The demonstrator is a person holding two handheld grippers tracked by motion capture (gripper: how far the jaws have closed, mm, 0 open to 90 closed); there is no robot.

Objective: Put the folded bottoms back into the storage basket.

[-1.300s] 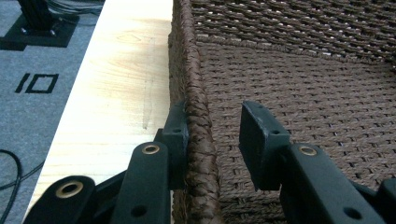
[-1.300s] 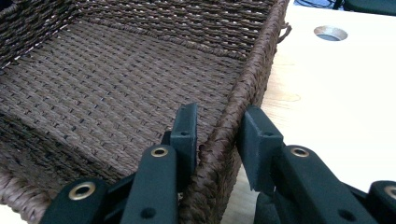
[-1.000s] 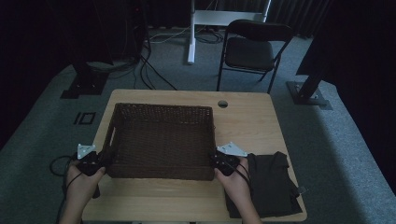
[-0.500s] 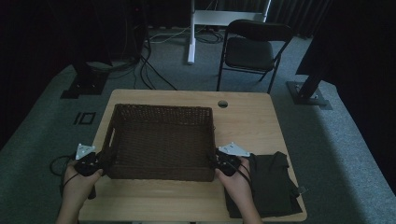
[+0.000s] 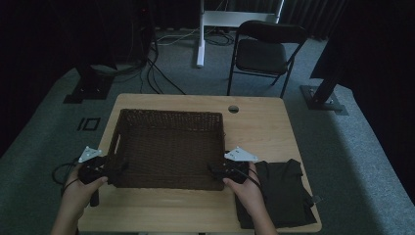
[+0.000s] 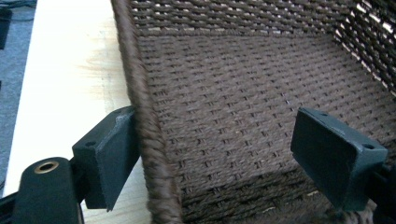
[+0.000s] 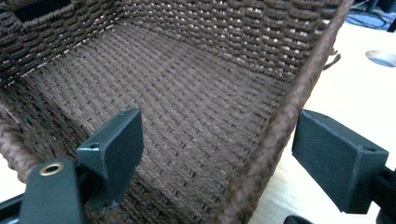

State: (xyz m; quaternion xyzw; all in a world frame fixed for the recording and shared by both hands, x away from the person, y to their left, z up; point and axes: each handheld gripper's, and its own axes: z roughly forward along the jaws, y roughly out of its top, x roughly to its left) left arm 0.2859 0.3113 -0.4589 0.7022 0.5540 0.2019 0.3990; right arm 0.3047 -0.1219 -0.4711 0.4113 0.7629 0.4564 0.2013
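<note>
On the table: we see a brown woven basket on its left half, the near edge towards the person.
Basket: empty inside; it rests flat on the wood, one gripper at each near corner.
Cloth: dark, folded, lying just right of the basket at the table's near right corner.
Step in hand: we judge this to be the release after setting the basket down, since both pairs of jaws have just been opening with the basket's walls between them.
Left gripper: jaws wide; they straddle the left wall's rim, the outer pad close against the weave or just touching it, the inner pad well clear over the basket floor. We take it as holding nothing.
Right gripper: jaws wide; they straddle the right wall's rim, neither pad pressing on it. It holds nothing.
Next move: we expect both hands to draw back off the rims; this calls for lifting the jaws clear first, so that no pad drags the basket askew.
</note>
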